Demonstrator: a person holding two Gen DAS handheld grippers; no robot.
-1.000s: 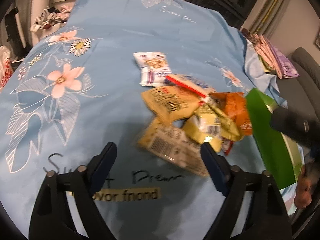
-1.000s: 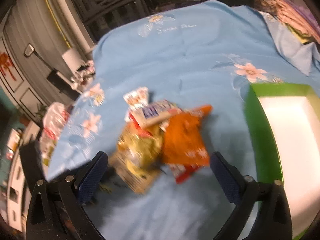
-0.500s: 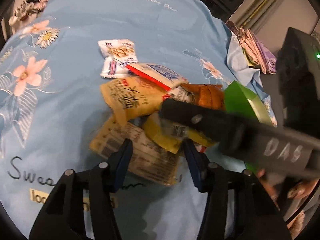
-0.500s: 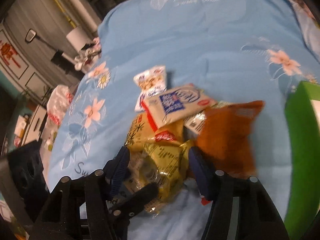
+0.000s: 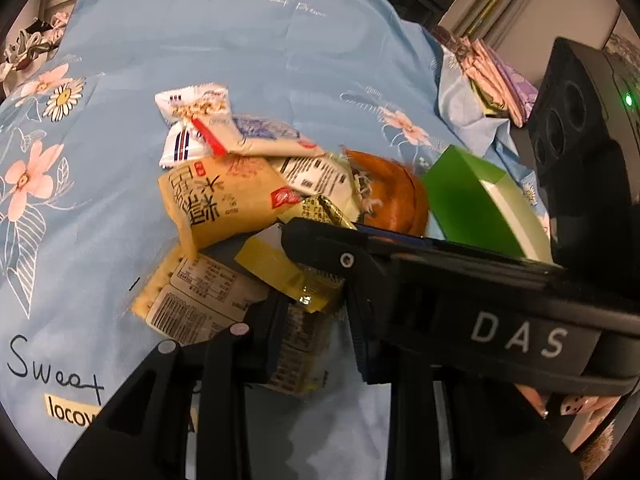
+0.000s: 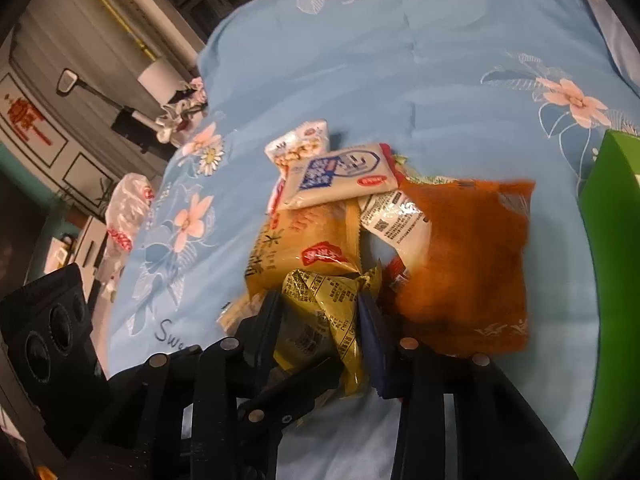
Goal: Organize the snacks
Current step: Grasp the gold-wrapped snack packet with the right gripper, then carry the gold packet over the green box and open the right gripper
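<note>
A pile of snack packets lies on a blue floral sheet (image 5: 280, 52). My right gripper (image 6: 320, 320) is closing, its pads pressing a crumpled yellow packet (image 6: 320, 300) at the pile's near edge. An orange bag (image 6: 472, 264) lies just to the right of it. My left gripper (image 5: 312, 320) is closing too, its fingers straddling a pale barcode packet (image 5: 192, 300), with the yellow packet's (image 5: 280, 268) corner at their tips. The right gripper's black body (image 5: 500, 320) crosses the left wrist view. A green box (image 5: 460, 196) (image 6: 608, 240) stands to the right.
Further back in the pile lie a tan packet (image 5: 224, 200), a white-and-blue packet (image 6: 340, 176) and a peanut packet (image 5: 192, 108). Folded cloths (image 5: 492, 72) sit at the far right. A hand (image 5: 576, 412) shows at the lower right. A plastic bag (image 6: 128, 208) lies off the sheet's left edge.
Both grippers have moved in onto the pile's near edge and their jaws have narrowed from wide apart. The right gripper has come across the left wrist view.
</note>
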